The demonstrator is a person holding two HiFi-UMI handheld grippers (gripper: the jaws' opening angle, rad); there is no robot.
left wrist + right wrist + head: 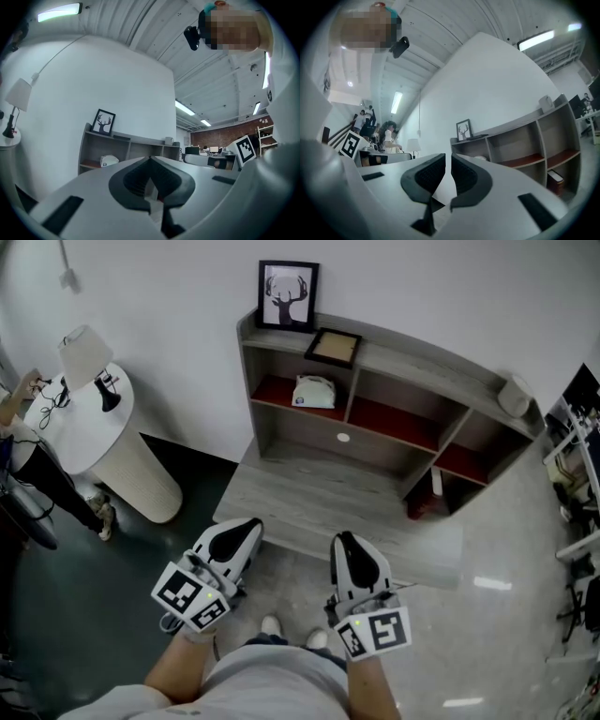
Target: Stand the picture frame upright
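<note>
The white wall (pixel 169 296) filled the far side, and against it stood the grey wooden desk (pixel 309 498) with its shelf unit of open cubbies lined in red. To the left of the desk was a round white table (pixel 89 432) carrying a table lamp (pixel 86 354) with a pale shade. I held both claws low at the near edge of the desk, well apart from everything on the shelves. My left gripper (pixel 249 525) was closed, its dark pads meeting at the tip with nothing between them, as its own view showed (pixel 151 159). My right gripper (pixel 345 540) had its pads a narrow slit apart, the wall showing through the gap and nothing held (pixel 449 159). On the top shelf at the far left, a black-framed deer print (pixel 288 294) stood upright against the wall. Just to its right lay the picture frame (pixel 333 346), flat on the top shelf, dark-edged with a tan inside; from my left gripper view it showed only as a thin dark slab (pixel 121 136) beside the deer print. In the cubby below it sat a white telephone-shaped object (pixel 314 392). A small pale cylinder (pixel 514 395) stood at the right end of the top shelf, and a red thing (pixel 427 505) sat by the lower right cubby.
</note>
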